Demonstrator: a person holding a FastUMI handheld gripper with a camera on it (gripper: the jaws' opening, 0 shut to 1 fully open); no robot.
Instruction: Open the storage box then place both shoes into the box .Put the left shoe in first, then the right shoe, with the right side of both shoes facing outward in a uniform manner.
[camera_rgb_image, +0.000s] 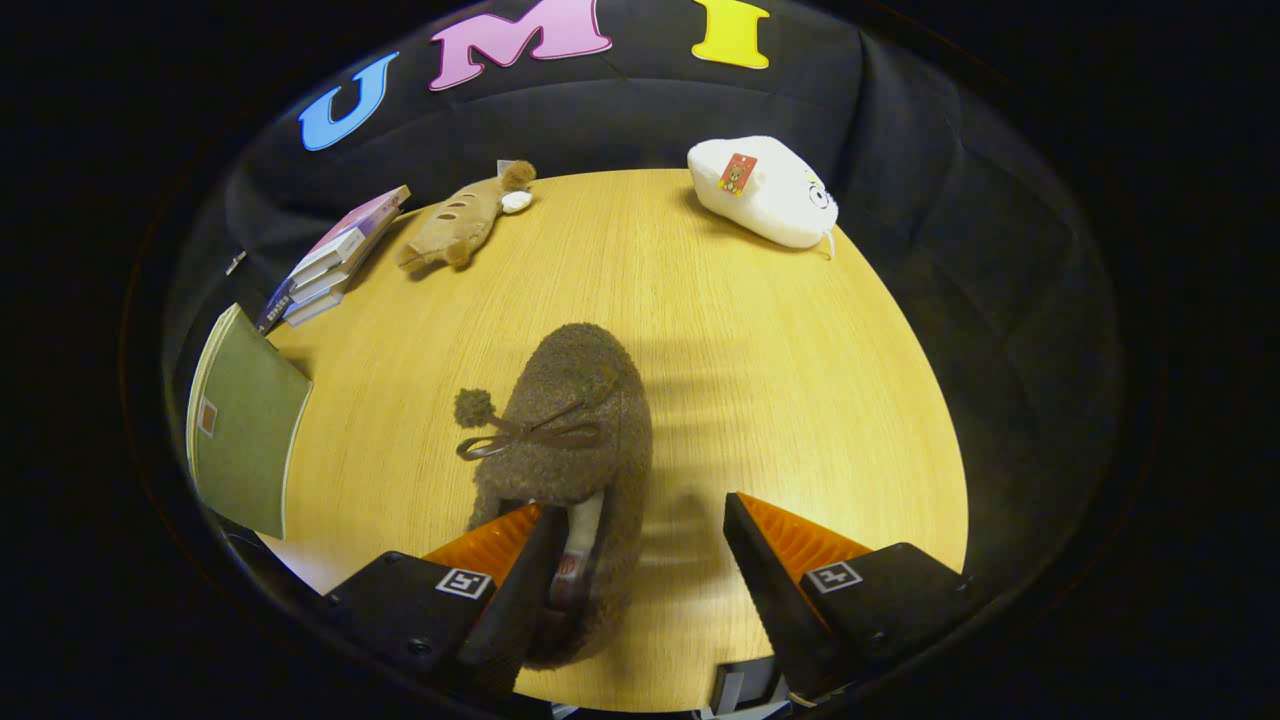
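Note:
A brown fuzzy shoe (575, 420) with a bow and a pompom lies on the wooden table (780, 380), toe pointing away from me. Its heel end sits between my fingers, close against the left finger (520, 560). The left finger reaches into or rests at the shoe's opening. The right finger (770, 560) stands apart from the shoe, with bare table between them. My gripper (640, 525) is open and both fingers do not press on the shoe.
A stack of books (335, 255) and a green book (245, 420) lie beyond the left finger. A tan plush animal (465, 215) and a white plush toy (765, 190) rest at the table's far edge.

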